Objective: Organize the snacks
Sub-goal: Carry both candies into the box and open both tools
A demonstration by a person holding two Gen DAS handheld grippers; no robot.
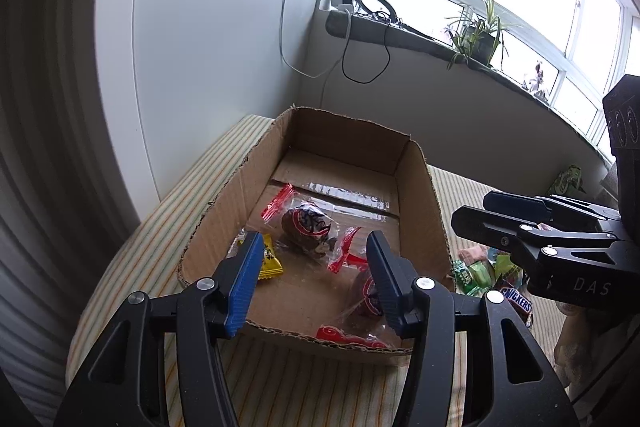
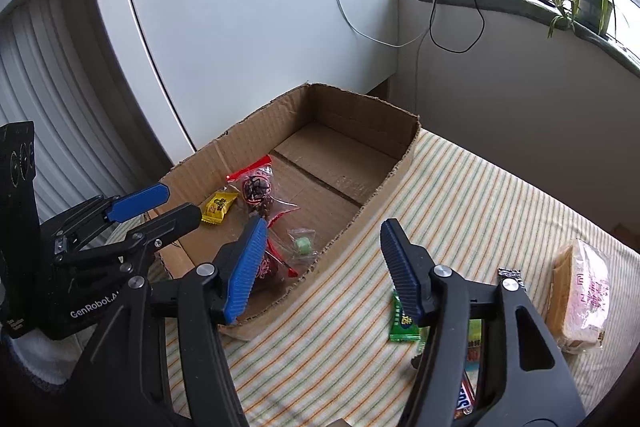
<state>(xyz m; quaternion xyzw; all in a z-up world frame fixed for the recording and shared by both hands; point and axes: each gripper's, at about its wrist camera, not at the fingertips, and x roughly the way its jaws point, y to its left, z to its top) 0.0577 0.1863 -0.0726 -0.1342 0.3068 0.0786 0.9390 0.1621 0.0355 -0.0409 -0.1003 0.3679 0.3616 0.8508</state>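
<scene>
Left tongs open above boxed snacks.

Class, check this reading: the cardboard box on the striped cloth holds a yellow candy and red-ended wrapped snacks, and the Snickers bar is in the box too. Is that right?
One thing is wrong: the Snickers bar lies outside the box, on the striped cloth beside it. The left wrist view shows this. The yellow candy and red-ended wrapped snacks are in the box as stated.
</scene>
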